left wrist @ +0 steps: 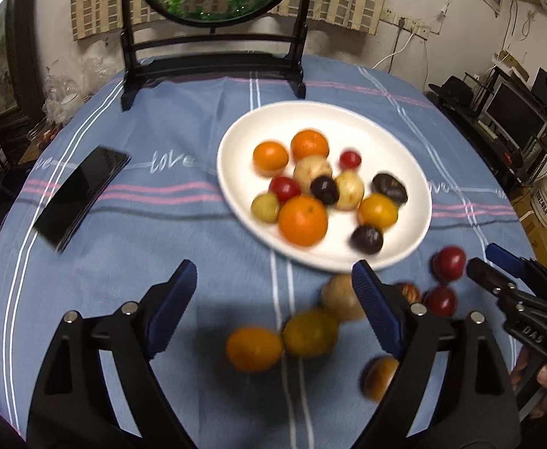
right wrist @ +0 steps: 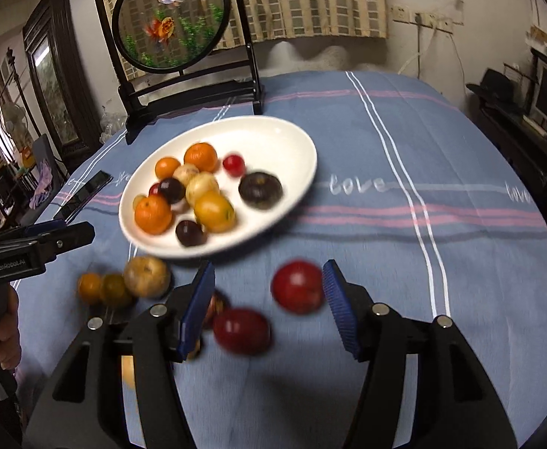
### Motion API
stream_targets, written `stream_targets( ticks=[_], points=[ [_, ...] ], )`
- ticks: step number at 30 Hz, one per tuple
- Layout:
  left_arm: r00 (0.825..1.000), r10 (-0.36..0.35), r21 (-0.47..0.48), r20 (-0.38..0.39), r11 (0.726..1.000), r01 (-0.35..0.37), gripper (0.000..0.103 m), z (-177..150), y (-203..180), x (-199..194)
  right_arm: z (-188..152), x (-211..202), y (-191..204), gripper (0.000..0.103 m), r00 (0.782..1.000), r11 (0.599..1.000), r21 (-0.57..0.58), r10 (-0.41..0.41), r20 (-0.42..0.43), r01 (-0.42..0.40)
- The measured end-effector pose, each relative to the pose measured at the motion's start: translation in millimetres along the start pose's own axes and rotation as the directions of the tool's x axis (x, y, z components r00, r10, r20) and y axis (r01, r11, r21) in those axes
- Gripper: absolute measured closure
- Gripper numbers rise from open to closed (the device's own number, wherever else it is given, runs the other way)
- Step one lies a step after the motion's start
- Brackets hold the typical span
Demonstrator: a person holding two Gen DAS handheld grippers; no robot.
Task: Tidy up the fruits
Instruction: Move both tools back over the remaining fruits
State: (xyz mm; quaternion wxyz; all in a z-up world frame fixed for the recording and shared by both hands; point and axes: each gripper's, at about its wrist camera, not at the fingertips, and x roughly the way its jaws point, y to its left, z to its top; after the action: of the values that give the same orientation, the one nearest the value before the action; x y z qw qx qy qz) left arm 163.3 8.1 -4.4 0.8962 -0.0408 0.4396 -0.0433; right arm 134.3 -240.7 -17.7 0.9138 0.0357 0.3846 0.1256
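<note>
A white oval plate [left wrist: 396,142] [right wrist: 288,142] on the blue cloth holds several small fruits: oranges, red, tan and dark ones. Loose fruits lie in front of it. In the left wrist view an orange fruit [left wrist: 254,349], a yellow-green one [left wrist: 310,333] and a tan one [left wrist: 338,297] lie between and near my fingers. My left gripper [left wrist: 273,284] is open and empty above them. My right gripper [right wrist: 267,280] is open and empty, with a red fruit [right wrist: 298,286] just inside its right finger and a second red fruit [right wrist: 241,331] nearer. The right gripper also shows in the left wrist view [left wrist: 494,262].
A black phone [left wrist: 80,196] lies on the cloth at the left. A round fish picture on a black stand [left wrist: 213,67] [right wrist: 183,86] stands at the table's back. The table edge drops off to furniture [left wrist: 505,112] on the right.
</note>
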Motion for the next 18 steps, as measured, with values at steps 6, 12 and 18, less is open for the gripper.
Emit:
stream_targets(
  ticks=[6, 12, 18],
  points=[
    [1.0, 0.024, 0.004, -0.004, 1.0, -0.024, 0.015, -35, 0, -13, -33, -19, 4, 0.042, 1.0, 1.0, -0.01, 0.006, -0.004, -0.006],
    [0.999, 0.044, 0.034, 0.01, 0.998, -0.044, 0.013, -63, -5, -28, -54, -28, 6, 0.042, 1.0, 1.0, -0.02, 0.012, -0.024, -0.012],
    [0.999, 0.053, 0.047, 0.003, 0.997, -0.053, 0.013, -77, -7, -30, -68, -28, 2, 0.041, 0.999, 1.0, -0.01, 0.008, -0.047, -0.009]
  ],
)
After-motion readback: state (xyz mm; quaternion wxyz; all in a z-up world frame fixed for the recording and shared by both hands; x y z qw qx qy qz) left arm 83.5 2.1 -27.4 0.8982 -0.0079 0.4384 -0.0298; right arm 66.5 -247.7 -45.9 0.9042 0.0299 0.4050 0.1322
